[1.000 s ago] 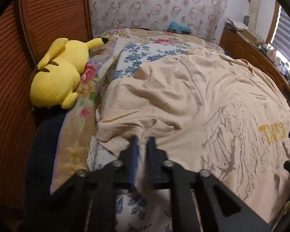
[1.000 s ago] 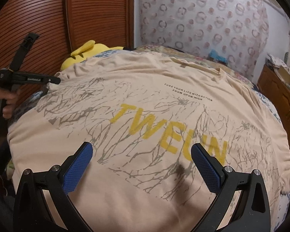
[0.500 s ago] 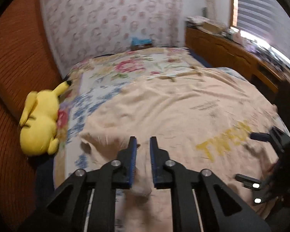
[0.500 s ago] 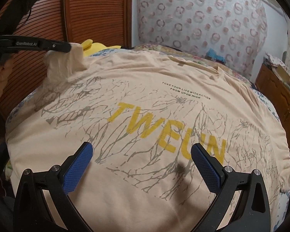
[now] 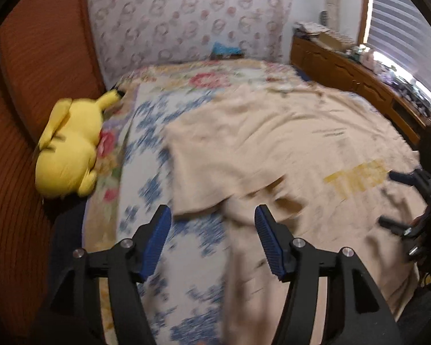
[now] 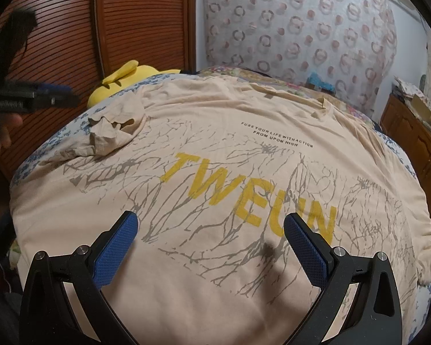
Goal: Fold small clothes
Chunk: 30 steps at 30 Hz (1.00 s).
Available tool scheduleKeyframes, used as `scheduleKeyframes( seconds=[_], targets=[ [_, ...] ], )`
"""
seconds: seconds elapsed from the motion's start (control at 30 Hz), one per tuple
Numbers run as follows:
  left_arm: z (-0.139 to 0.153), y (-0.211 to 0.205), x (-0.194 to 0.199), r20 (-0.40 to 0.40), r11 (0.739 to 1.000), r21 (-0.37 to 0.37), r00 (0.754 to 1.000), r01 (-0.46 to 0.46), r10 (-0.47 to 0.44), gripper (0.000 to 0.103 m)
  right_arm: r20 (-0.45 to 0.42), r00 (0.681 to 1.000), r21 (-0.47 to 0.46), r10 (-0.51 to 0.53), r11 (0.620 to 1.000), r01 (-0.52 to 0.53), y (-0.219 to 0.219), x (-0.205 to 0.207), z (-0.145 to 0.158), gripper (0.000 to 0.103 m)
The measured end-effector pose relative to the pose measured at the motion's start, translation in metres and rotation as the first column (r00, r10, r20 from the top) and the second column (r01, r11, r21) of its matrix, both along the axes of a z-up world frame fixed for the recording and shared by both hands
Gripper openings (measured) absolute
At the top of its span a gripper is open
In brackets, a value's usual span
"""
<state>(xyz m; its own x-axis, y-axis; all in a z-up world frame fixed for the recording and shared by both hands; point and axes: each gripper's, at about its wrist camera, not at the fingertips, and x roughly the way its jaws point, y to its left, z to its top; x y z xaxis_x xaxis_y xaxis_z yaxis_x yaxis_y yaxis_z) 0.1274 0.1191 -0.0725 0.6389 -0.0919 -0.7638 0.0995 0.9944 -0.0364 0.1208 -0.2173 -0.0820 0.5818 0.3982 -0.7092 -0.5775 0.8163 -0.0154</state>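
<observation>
A beige T-shirt (image 6: 230,195) with yellow letters and a grey branch print lies spread on the bed; it also shows in the left wrist view (image 5: 273,149). Its left sleeve (image 6: 112,132) lies crumpled, folded in onto the shirt body. My left gripper (image 5: 212,230) is open and empty above the shirt's left edge; it also shows at the left of the right wrist view (image 6: 54,95). My right gripper (image 6: 211,235) is open and empty, hovering over the shirt's lower front; its fingers (image 5: 402,178) show in the left wrist view.
A yellow plush toy (image 5: 69,149) lies at the bed's left edge against a ribbed wooden wardrobe (image 5: 28,72). A floral bedspread (image 5: 146,172) covers the bed. A wooden cabinet (image 5: 359,80) with clutter stands along the right, under a window.
My left gripper lifted the sleeve, carried it inward over the shirt, then opened and let it drop in a crumpled fold. The right gripper has stayed still and open.
</observation>
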Motion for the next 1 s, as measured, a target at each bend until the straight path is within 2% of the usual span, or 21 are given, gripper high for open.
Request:
scheduleKeyframes(
  seconds=[0.2, 0.27, 0.37, 0.47, 0.63, 0.87, 1.0],
  targets=[
    [-0.037, 0.028, -0.003, -0.059, 0.999, 0.001, 0.997, -0.05, 0.05, 0.06, -0.003, 1.0, 0.01, -0.003, 1.0, 0.003, -0.002, 0.001, 0.002, 0.103],
    [-0.045, 0.032, -0.003, -0.074, 0.998, 0.015, 0.995, -0.066, 0.067, 0.06, 0.001, 1.0, 0.007, 0.015, 1.0, -0.015, 0.0, 0.001, 0.004, 0.103],
    [-0.05, 0.039, -0.004, -0.065, 0.997, -0.003, 0.995, -0.081, 0.08, 0.061, -0.009, 0.998, 0.007, 0.063, 0.998, -0.063, 0.008, 0.005, 0.008, 0.1],
    [-0.051, 0.039, -0.004, -0.048, 0.997, 0.005, 0.996, -0.079, 0.08, 0.063, 0.009, 0.992, 0.024, 0.122, 0.992, -0.123, 0.023, 0.01, 0.019, 0.093],
    [-0.055, 0.044, -0.004, 0.006, 0.997, -0.009, 0.997, -0.074, 0.074, 0.072, -0.004, 0.976, 0.048, 0.217, 0.975, -0.216, 0.059, 0.029, 0.031, 0.067],
    [-0.054, 0.044, -0.003, 0.011, 0.997, -0.013, 0.997, -0.074, 0.074, 0.073, -0.052, 0.939, 0.059, 0.34, 0.94, -0.337, 0.126, 0.055, 0.034, 0.065],
    [-0.055, 0.044, -0.004, 0.017, 0.997, -0.013, 0.997, -0.081, 0.082, 0.073, -0.092, 0.907, 0.043, 0.412, 0.911, -0.41, 0.159, 0.059, 0.025, 0.059]
  ],
)
